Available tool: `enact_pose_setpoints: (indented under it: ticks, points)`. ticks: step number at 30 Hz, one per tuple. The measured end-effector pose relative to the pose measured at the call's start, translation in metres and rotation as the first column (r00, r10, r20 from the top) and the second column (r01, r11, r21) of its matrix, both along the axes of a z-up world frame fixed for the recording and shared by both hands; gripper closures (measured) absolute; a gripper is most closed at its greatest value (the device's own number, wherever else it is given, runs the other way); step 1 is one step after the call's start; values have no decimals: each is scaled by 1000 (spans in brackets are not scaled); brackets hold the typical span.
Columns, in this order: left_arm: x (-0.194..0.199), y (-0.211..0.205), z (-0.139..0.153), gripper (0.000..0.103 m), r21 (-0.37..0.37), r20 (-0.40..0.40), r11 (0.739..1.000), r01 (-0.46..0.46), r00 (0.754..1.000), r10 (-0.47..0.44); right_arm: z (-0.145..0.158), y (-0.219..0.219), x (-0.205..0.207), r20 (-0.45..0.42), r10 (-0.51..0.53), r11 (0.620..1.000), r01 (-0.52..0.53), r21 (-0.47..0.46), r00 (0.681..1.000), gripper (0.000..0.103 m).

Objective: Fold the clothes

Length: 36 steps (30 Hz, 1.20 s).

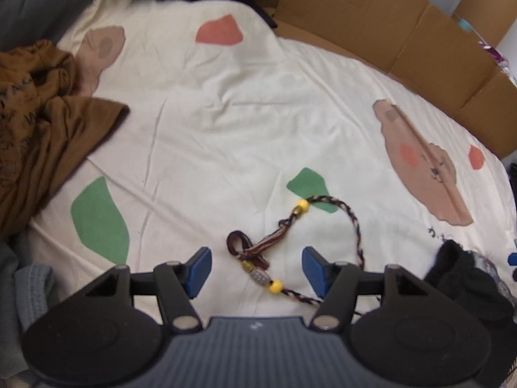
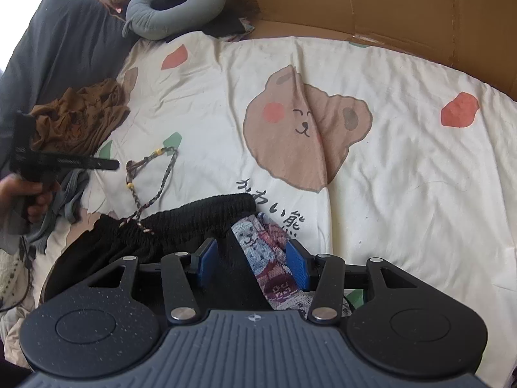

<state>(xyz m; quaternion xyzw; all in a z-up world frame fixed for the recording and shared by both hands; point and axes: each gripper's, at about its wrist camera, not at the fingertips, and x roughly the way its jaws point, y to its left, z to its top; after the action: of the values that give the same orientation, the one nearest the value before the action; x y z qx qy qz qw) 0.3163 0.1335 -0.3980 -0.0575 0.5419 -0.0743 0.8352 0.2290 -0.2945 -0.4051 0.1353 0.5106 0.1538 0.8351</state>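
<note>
A bed covered by a cream bear-print sheet point(image 2: 387, 161) carries the clothes, with flattened cardboard point(image 2: 355, 0) along its far edge. The black garment point(image 2: 181, 223), ribbed at its waistband, lies crumpled at the near edge of the bed, its waistband running left to right across the right wrist view. A patterned woven cloth point(image 2: 268, 258) pokes out from its right end. The right gripper point(image 2: 252, 263) hangs directly over this bundle with its blue pads spread apart on either side of the cloth, gripping nothing. A braided drawstring point(image 1: 323, 226) with yellow beads trails from the waistband away across the sheet towards the left gripper point(image 1: 257, 268), which hovers just above the cord's looped end, its pads also spread wide and empty. A hand point(image 2: 29, 200) holds that gripper at the bed's left edge. A brown garment point(image 1: 42, 123) lies in an unfolded heap near the far left corner, well apart from both grippers, below a grey pillow point(image 2: 58, 48) and a neck cushion point(image 2: 174, 9). The right gripper is plainly nearer the black garment; the left is nearer its cord and the brown heap. Neither garment lies folded.
</note>
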Motion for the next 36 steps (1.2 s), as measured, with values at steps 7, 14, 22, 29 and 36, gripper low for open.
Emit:
enact_pose_setpoints:
  ticks: [7, 14, 22, 29, 36]
  points:
    - [15, -2, -17, 38, -14, -26, 1000, -8, 1000, 8, -1, -10, 2, -8, -47, 999, 47, 25, 999, 49]
    - [18, -4, -29, 77, -12, -43, 1000, -22, 999, 21, -6, -10, 1, -18, -43, 999, 44, 32, 999, 49]
    - [10, -15, -3, 101, -37, 11, 999, 22, 1000, -22, -7, -10, 2, -19, -45, 998, 45, 32, 999, 49]
    - [-9, -31, 53, 101, -96, 103, 992, 83, 992, -73, -9, -13, 0, -22, -52, 998, 53, 33, 998, 49]
    - [-33, -53, 107, 101, -142, 189, 972, 189, 969, -161, -7, -17, 0, -18, -66, 997, 67, 30, 998, 49]
